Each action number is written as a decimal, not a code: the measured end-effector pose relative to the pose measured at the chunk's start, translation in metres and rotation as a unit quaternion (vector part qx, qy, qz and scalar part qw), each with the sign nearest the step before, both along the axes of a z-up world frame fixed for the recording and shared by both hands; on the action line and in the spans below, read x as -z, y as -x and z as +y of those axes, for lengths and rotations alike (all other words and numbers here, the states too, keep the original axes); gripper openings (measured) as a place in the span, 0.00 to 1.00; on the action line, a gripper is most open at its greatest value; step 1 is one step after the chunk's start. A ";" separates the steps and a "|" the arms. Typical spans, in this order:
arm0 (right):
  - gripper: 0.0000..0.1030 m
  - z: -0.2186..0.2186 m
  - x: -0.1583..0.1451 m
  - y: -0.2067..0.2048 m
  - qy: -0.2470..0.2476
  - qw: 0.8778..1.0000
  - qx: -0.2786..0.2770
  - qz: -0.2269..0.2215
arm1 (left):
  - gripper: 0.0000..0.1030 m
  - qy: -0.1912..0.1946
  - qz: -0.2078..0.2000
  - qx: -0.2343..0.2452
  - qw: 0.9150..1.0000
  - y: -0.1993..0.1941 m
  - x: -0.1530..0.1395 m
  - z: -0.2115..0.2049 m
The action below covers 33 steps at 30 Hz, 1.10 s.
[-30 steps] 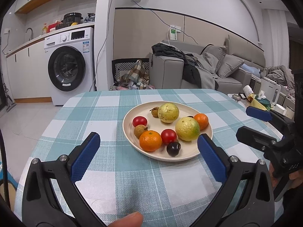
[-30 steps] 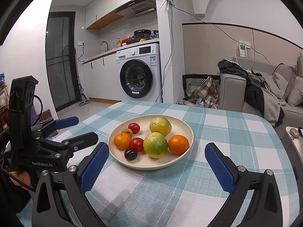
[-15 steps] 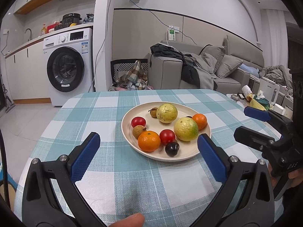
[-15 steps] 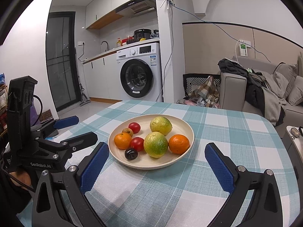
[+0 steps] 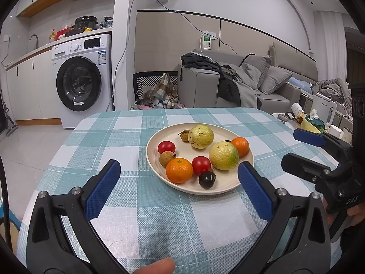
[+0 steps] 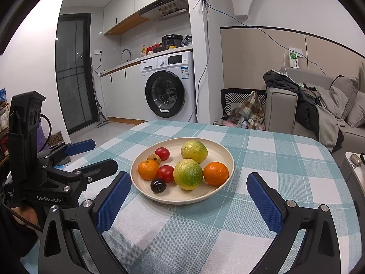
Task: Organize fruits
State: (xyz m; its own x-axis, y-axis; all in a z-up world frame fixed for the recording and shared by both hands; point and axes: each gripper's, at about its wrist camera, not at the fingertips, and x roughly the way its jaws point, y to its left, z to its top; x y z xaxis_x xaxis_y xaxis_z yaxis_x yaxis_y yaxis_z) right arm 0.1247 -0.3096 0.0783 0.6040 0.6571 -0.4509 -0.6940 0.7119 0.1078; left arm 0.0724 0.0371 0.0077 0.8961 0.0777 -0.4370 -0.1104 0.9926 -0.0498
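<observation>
The left hand-held gripper (image 5: 179, 178) hovers over the checked counter (image 5: 127, 137) with its blue pads spread wide and nothing between them, just short of the cream plate (image 5: 157, 173). On that plate, from the left: a red tomato (image 5: 166, 147), a small brown longan (image 5: 167, 158), a mandarin (image 5: 179, 170) at the near edge, a second tomato (image 5: 201, 165) with a dark plum (image 5: 207, 179) in front of it, two yellow-green citrus fruits (image 5: 223, 152), and another mandarin (image 5: 240, 146) far right. The right hand-held gripper (image 6: 189, 191) is likewise wide open and empty, held over the cloth beside the plate's near rim.
</observation>
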 end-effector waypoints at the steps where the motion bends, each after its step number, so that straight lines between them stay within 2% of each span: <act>1: 1.00 0.000 0.000 0.000 0.000 1.000 0.000 0.000 | 1.00 0.000 0.000 0.001 1.000 0.000 0.000 0.000; 33: 1.00 0.002 0.002 0.000 0.001 1.000 -0.002 -0.001 | 1.00 0.001 0.001 0.000 1.000 0.000 0.000 0.000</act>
State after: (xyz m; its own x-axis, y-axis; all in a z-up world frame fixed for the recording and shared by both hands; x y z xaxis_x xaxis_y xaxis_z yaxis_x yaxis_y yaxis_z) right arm 0.1247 -0.3071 0.0765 0.6024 0.6588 -0.4507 -0.6971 0.7092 0.1050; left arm 0.0724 0.0372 0.0076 0.8951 0.0769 -0.4392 -0.1102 0.9926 -0.0508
